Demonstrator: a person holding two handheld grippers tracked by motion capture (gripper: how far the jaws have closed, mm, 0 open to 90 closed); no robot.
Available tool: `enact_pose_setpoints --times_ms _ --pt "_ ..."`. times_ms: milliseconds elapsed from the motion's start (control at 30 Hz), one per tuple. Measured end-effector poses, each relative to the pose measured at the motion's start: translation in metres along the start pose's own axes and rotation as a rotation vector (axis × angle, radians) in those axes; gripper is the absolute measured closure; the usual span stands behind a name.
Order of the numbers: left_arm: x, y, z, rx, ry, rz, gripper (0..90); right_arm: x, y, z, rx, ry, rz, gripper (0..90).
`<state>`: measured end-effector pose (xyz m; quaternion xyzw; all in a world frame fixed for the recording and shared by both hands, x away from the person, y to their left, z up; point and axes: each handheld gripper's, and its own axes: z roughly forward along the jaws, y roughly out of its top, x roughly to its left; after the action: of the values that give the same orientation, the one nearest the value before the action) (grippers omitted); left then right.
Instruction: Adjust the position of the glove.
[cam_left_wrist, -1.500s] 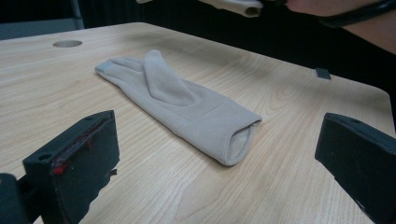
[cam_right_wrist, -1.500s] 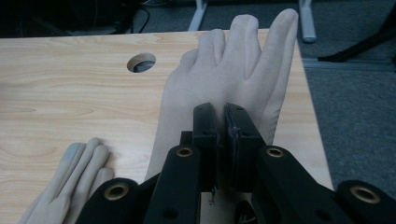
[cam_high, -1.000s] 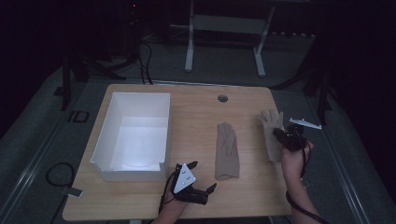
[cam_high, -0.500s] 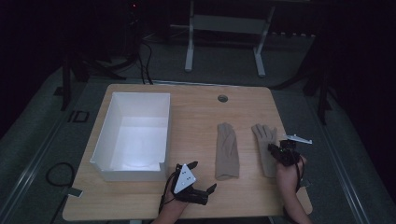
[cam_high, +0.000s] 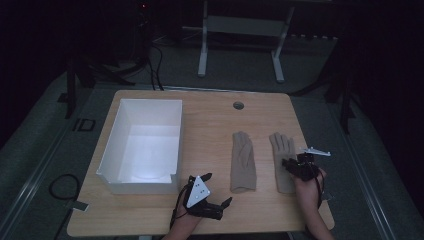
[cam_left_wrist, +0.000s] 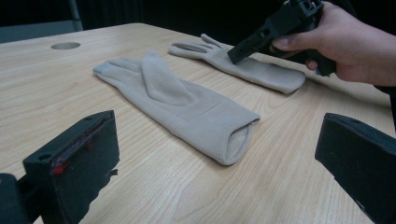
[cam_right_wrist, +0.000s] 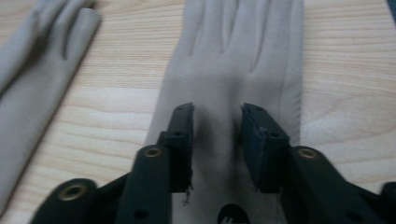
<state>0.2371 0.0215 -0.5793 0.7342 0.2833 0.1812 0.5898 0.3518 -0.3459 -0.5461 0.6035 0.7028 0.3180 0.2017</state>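
Two gloves (cam_high: 243, 160) beside white box (cam_high: 141, 145)

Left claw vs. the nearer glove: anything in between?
Nothing. In the left gripper view, bare wood separates the left claw from the nearer glove.

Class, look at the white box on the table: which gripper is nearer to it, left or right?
Left. The left gripper sits just off the white box's near right corner. The right gripper is farther right, over the right glove, beyond the left glove.

No legible text or labels anywhere.
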Motion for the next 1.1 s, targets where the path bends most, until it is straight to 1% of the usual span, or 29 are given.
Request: enact_pose_setpoints --times_ms 67,100,167,200,233,267,333,367,433,500,533,567,700,800,867,900,933,967,1000,1100 --pt "0.0 0.0 0.0 0.001 0.001 0.0 0.2 -0.002 0.002 -0.003 -0.011 0.027 -0.016 57.3" --pt "0.0 0.0 0.0 0.0 -0.001 -0.002 0.2 -0.004 0.003 -0.005 -0.012 0.039 -0.024 57.3" --pt "0.0 0.0 0.0 -0.002 -0.001 -0.003 0.2 -0.007 0.007 -0.01 -0.029 0.062 -0.085 56.4" --pt "0.0 0.0 0.0 0.001 -0.001 -0.001 0.2 -0.008 0.008 -0.011 -0.033 0.066 -0.106 56.5" --pt "0.0 0.0 0.0 0.001 0.0 -0.001 0.2 -0.009 0.01 -0.013 -0.037 0.084 -0.134 56.4" --pt "0.0 0.0 0.0 0.001 0.0 -0.001 0.2 -0.011 0.012 -0.014 -0.034 0.113 -0.172 56.1" --pt "0.0 0.0 0.0 0.001 0.001 -0.004 0.2 -0.012 0.014 -0.016 -0.032 0.122 -0.239 55.7" --pt "0.0 0.0 0.0 0.001 0.001 -0.005 0.2 -0.013 0.015 -0.018 -0.028 0.136 -0.276 55.2" --pt "0.0 0.0 0.0 0.001 0.001 -0.009 0.2 -0.014 0.015 -0.02 -0.041 0.147 -0.331 55.2" --pt "0.0 0.0 0.0 0.003 0.0 -0.01 0.2 -0.014 0.015 -0.021 -0.033 0.168 -0.35 55.2" --pt "0.0 0.0 0.0 0.003 0.0 -0.01 0.2 -0.015 0.014 -0.021 -0.04 0.172 -0.356 55.3" --pt "0.0 0.0 0.0 0.003 0.0 -0.01 0.2 -0.015 0.014 -0.021 -0.043 0.186 -0.355 55.4" --pt "0.001 0.0 0.0 0.001 -0.001 -0.013 0.2 -0.019 0.008 -0.016 -0.056 0.201 -0.315 55.8" --pt "0.001 0.0 0.0 -0.002 -0.003 -0.015 0.2 -0.019 0.003 -0.011 -0.051 0.203 -0.305 56.2" --pt "0.001 0.0 0.0 -0.002 -0.004 -0.015 0.2 -0.018 -0.001 -0.008 -0.037 0.195 -0.307 56.7" --pt "0.001 0.0 0.0 -0.002 -0.005 -0.015 0.2 -0.017 -0.004 -0.004 -0.026 0.19 -0.317 57.2" --pt "0.001 0.0 0.0 -0.002 -0.005 -0.015 0.2 -0.017 -0.007 -0.002 -0.014 0.172 -0.327 58.8" --pt "0.001 0.0 0.0 -0.001 -0.004 -0.015 0.2 -0.016 -0.01 0.0 -0.012 0.166 -0.329 59.7" --pt "0.001 0.0 0.0 0.0 -0.003 -0.015 0.2 -0.016 -0.012 -0.001 -0.028 0.159 -0.322 62.4" --pt "0.001 0.0 0.0 -0.001 -0.005 -0.015 0.2 -0.015 -0.013 -0.001 -0.036 0.13 -0.328 71.0"
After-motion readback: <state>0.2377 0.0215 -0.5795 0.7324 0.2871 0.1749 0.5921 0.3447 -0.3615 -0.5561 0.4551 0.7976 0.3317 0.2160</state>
